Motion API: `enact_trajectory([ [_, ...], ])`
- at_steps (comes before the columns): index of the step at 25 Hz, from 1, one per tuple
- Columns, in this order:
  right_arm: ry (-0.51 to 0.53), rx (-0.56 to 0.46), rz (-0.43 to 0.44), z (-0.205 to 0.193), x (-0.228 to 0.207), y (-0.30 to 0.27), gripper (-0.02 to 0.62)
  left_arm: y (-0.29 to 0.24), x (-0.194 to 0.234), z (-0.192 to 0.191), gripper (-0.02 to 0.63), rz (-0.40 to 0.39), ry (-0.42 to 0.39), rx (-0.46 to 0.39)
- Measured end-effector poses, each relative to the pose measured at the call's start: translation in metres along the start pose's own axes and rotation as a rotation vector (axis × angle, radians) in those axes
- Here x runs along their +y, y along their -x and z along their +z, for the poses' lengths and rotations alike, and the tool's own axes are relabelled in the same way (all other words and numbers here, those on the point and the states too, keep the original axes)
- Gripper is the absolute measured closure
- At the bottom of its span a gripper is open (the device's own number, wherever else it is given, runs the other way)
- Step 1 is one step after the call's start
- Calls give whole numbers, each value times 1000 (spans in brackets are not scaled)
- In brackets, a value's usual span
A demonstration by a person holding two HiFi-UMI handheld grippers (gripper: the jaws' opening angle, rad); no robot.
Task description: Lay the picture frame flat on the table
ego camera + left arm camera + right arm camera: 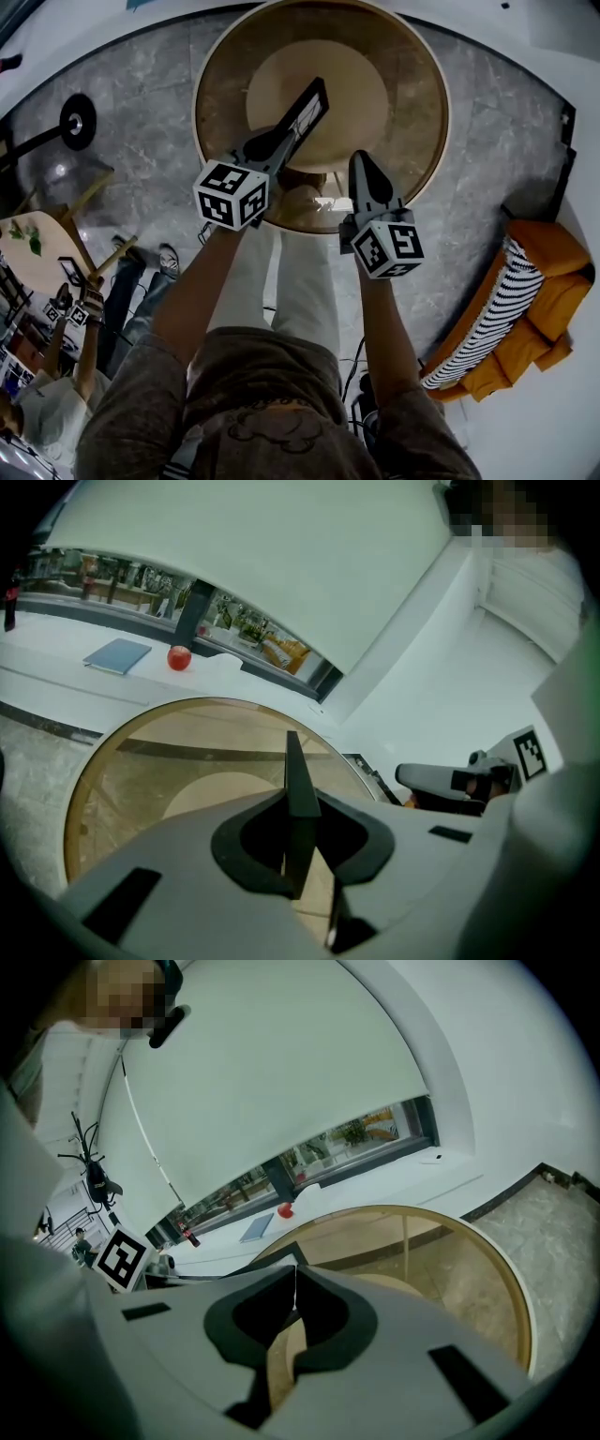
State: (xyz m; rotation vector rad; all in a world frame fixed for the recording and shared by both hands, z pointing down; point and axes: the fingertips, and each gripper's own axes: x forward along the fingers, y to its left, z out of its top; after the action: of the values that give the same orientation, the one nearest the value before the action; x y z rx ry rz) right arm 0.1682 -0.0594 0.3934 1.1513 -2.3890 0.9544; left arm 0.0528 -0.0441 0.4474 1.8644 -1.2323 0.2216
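On the near side of the round table (412, 103), the right gripper (361, 161) hangs just over the table's edge. Its two fingers are shut tight together, with nothing in them. Beside it, also at the table's near edge, the left gripper (281, 141) has its fingers squeezed on the thin edge of the dark picture frame (307, 111). The frame sticks out from the fingers over the middle of the table. It is tilted, not flat. I cannot tell if its far end touches the glass. Past the far side of the table, on a white ledge (56, 682), sit a blue book (116, 655) and a round red thing (179, 657).
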Motion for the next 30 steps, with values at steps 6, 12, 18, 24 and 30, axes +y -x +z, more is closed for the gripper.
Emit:
enact_trajectory([
  [6,-7,20,6,-18,-1,-4,575,-6,6,-7,549,-15,13,-20],
  [12,-16,30,2,-28,-1,-6,575,-9,10,-14,549,-16,11,-19],
  [18,-13,26,10,-29,2,-9,575,-10,15,-25,548,-2,-13,0],
  [24,-16,27,8,-33,5,-9,575,-14,25,-35,546,28,-3,10],
  [30,-19,32,10,-40,13,-15,575,-12,34,-39,545,32,12,2],
])
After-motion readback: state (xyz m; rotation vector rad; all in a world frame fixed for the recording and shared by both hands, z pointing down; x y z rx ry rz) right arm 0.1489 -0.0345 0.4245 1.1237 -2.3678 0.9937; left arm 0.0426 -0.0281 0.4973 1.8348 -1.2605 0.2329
